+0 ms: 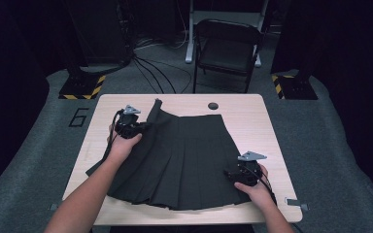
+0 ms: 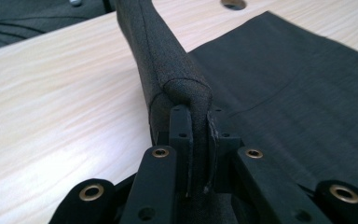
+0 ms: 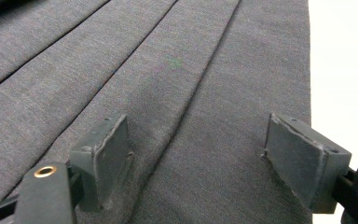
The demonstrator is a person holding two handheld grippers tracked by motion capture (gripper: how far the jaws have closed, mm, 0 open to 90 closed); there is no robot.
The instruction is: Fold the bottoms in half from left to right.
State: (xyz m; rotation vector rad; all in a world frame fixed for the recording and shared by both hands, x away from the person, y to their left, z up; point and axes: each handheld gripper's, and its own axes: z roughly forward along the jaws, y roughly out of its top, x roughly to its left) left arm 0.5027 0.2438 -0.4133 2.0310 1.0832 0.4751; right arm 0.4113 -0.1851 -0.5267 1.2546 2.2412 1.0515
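one wooden table [image 1: 272, 126] carries a dark pleated skirt [image 1: 184, 160] spread flat across its middle, hem toward the person, waistband toward the far edge near a round hole [image 1: 213, 106]. left gripper [image 1: 135, 127] is clenched on the skirt's waistband corner [image 2: 177, 79], and the pinched cloth stands up off the tabletop in a ridge. right gripper [image 1: 240, 175] rests over the pleats near the skirt's right edge, its jaws spread wide with nothing pinched between the pads [image 3: 105, 154].
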